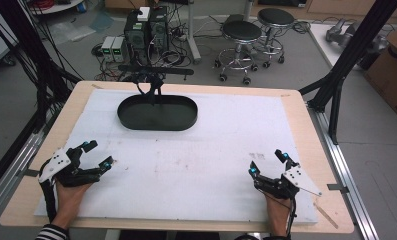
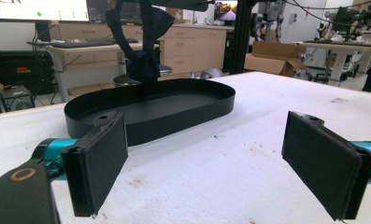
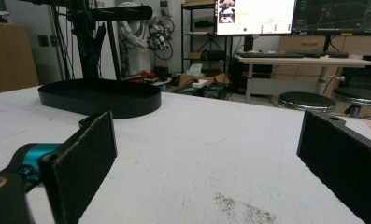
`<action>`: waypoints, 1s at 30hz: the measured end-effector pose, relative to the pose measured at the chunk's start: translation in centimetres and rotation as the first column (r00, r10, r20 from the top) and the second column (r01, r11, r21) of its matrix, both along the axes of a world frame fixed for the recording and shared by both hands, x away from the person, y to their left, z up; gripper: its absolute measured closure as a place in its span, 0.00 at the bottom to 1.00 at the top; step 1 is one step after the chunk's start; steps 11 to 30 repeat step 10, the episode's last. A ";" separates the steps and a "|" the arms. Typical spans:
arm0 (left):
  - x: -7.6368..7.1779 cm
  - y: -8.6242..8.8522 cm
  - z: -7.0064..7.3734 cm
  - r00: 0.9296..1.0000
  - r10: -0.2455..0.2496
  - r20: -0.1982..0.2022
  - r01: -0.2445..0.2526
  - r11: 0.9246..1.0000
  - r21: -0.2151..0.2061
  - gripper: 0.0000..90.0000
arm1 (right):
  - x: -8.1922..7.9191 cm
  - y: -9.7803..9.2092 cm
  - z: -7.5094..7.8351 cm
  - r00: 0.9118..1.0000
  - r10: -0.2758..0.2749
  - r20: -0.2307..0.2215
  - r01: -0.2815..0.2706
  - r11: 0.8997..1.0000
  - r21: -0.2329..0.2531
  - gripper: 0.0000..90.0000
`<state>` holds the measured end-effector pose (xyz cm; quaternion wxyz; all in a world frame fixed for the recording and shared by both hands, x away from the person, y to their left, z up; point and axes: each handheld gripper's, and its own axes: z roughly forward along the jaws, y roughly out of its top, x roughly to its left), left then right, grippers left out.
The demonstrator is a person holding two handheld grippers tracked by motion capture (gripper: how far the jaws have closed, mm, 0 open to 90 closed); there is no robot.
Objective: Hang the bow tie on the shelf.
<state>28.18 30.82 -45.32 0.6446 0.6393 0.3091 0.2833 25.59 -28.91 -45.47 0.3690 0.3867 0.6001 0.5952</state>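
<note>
Both tools are resting low on the white tabletop (image 1: 211, 165), jaws standing apart and gripping nothing: left tool (image 1: 95, 154) at lower left of the high view, right tool (image 1: 267, 162) at lower right. The black oval tray (image 1: 157, 113) is sitting upper centre, long axis running left to right, ahead of both tools. The left tool is lying nearer; judged likelier to reach first.

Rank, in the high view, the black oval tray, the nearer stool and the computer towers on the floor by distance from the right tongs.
From the right tongs:
1. Black oval tray, on the table's far side, toward the left.
2. Nearer stool, on the floor beyond the table.
3. Computer towers, floor, far left.
</note>
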 end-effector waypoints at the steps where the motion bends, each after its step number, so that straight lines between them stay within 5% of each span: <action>1: 0.0 0.1 0.0 1.000 0.002 0.004 -0.002 1.000 -0.007 0.16 | 0.0 0.0 0.0 1.000 0.001 0.000 -0.001 1.000 -0.001 0.04; 7: -0.3 0.4 -0.1 1.000 0.011 0.006 -0.011 0.999 -0.033 0.17 | 0.0 0.0 0.0 1.000 0.001 0.004 -0.001 1.000 -0.002 0.04; 30: -0.4 0.4 -0.1 1.000 0.012 0.011 -0.011 1.000 -0.029 0.17 | 0.0 0.0 0.0 1.000 0.002 -0.002 -0.002 1.000 0.002 0.04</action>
